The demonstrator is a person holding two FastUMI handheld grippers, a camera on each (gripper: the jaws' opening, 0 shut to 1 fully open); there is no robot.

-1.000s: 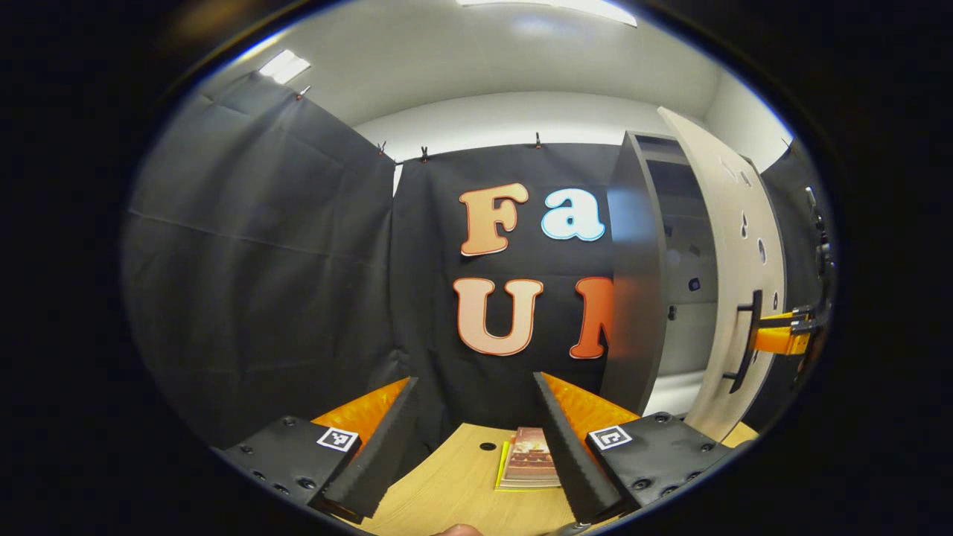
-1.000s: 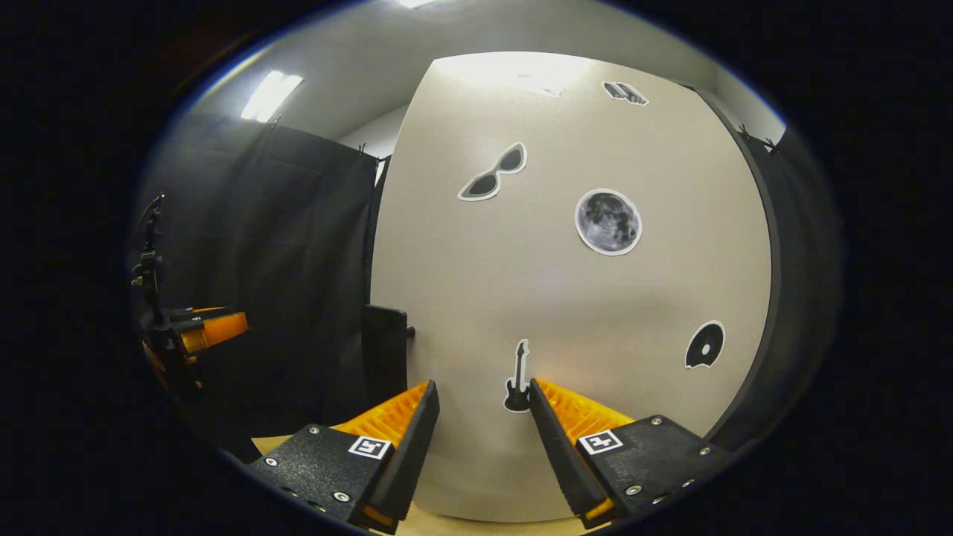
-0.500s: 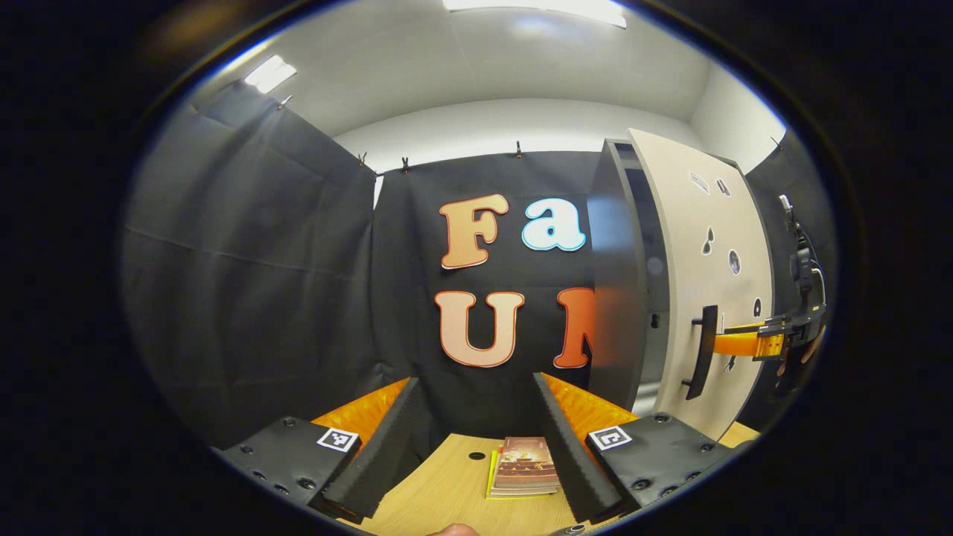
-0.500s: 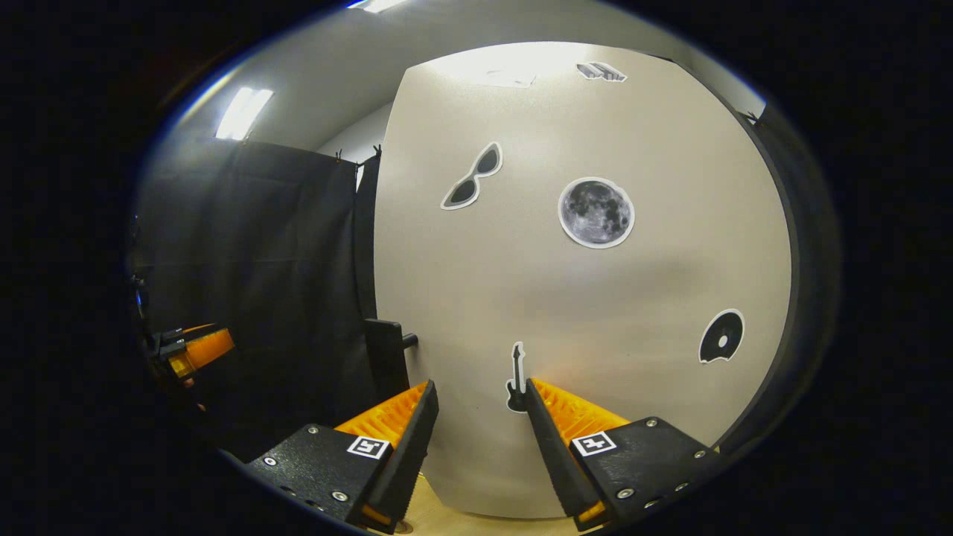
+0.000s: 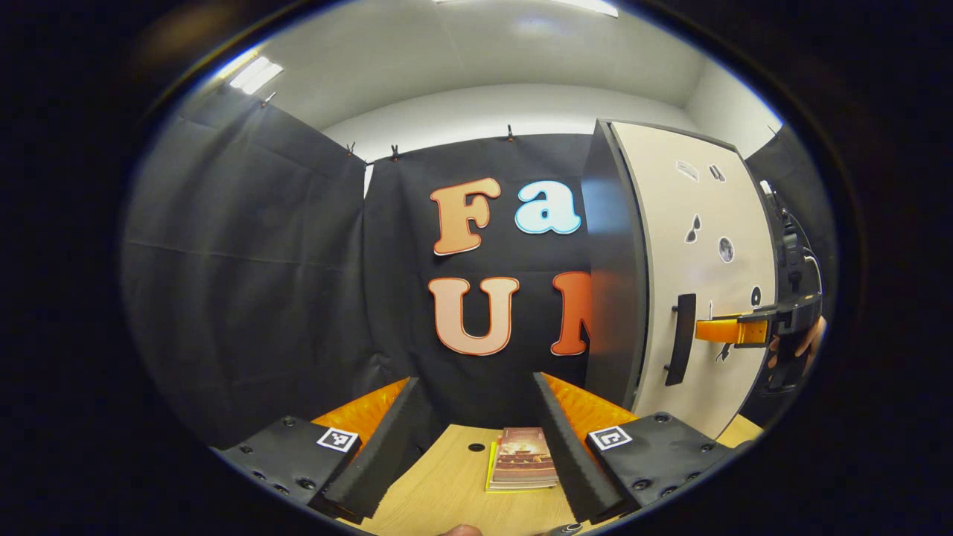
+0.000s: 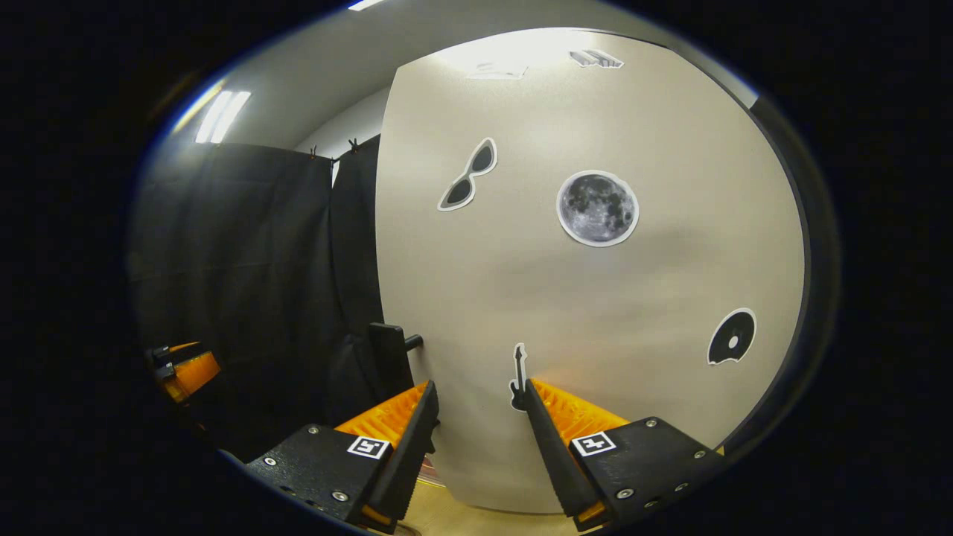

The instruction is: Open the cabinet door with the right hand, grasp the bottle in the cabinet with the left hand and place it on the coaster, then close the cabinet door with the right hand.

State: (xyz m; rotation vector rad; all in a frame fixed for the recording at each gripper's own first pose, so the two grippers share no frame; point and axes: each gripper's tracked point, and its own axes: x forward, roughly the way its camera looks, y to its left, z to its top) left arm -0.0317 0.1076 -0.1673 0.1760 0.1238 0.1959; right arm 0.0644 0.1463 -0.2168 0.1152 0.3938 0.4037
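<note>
The tall dark cabinet (image 5: 610, 260) stands at the right in the left gripper view. Its beige door (image 5: 707, 246) lies against the cabinet front with no gap showing. My right gripper (image 5: 700, 330) reaches in from the right, tips at the door face just right of the black handle (image 5: 681, 339). In the right gripper view the door (image 6: 581, 298) is very close, with the handle (image 6: 391, 357) at its left edge. The right gripper (image 6: 480, 402) is open, nothing between its fingers. My left gripper (image 5: 476, 439) is open over the wooden table (image 5: 447, 491), holding nothing.
A flat reddish-brown pad on a yellow sheet (image 5: 521, 465) lies on the table between the left gripper's fingers, beside a small hole (image 5: 476, 447). A hand (image 5: 800, 350) holds the right gripper. Stickers dot the door. The left gripper (image 6: 182, 368) shows far left in the right gripper view.
The door has swung from partly open to against the cabinet, hiding the interior. My right gripper moved with it, staying at its face. The left gripper barely shifted.
</note>
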